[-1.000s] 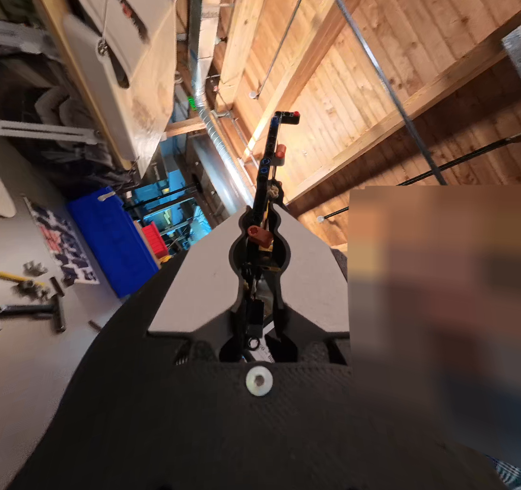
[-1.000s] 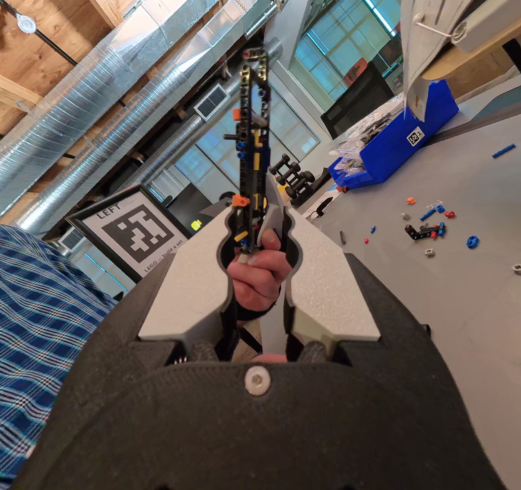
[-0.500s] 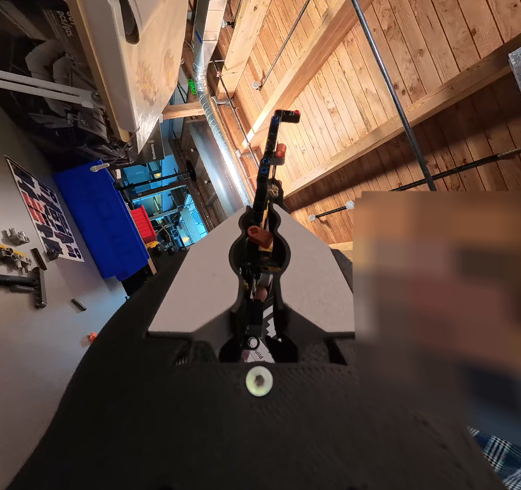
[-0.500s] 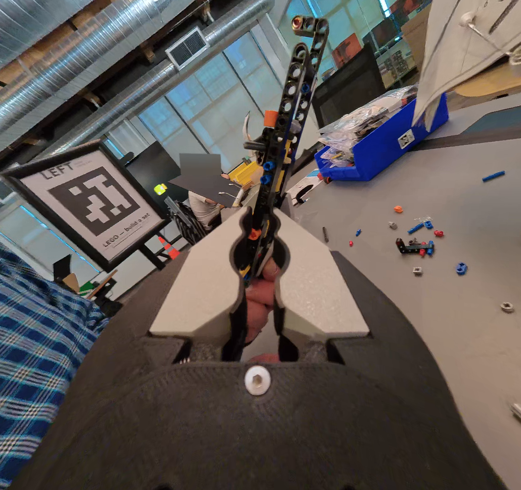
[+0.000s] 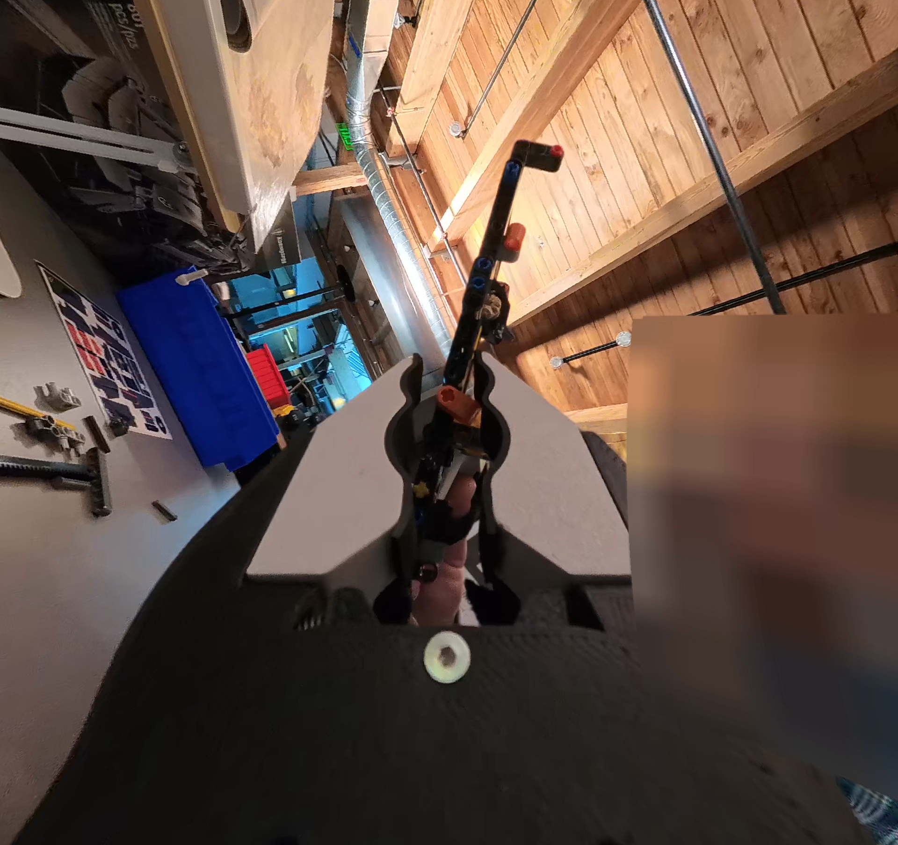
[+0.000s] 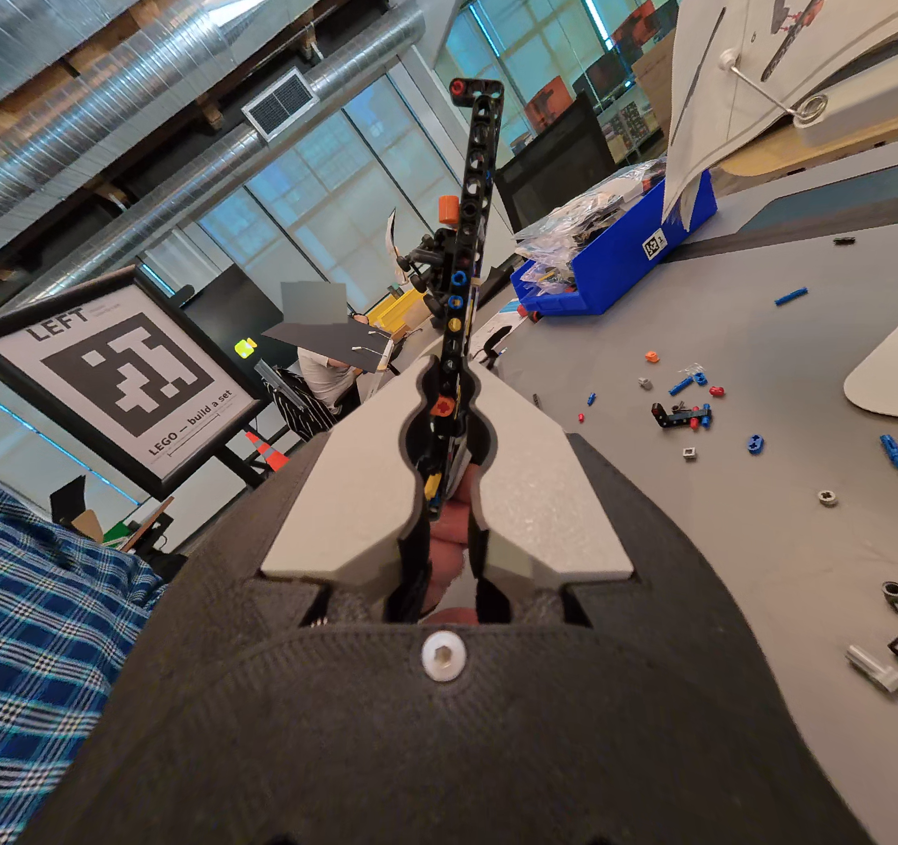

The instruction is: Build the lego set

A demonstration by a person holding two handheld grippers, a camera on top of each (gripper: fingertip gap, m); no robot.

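A long black Lego Technic assembly with blue pins and orange-red connectors sticks up from between the fingers of my left gripper, which is shut on its lower end. The same assembly stands in the right wrist view, and my right gripper is shut on its lower part. It is held in the air against the ceiling and windows. A person's hand shows behind the fingers.
The grey table carries loose small parts, a blue bin with bags, and an instruction booklet. The left wrist view shows a blue bin, a sticker sheet and grey parts. A marker sign stands left. My left and right fingertips are right by each other.
The assembly has turned in the right wrist view from edge-on to showing its row of holes. Both views have shifted a little. Both grippers still hold it.
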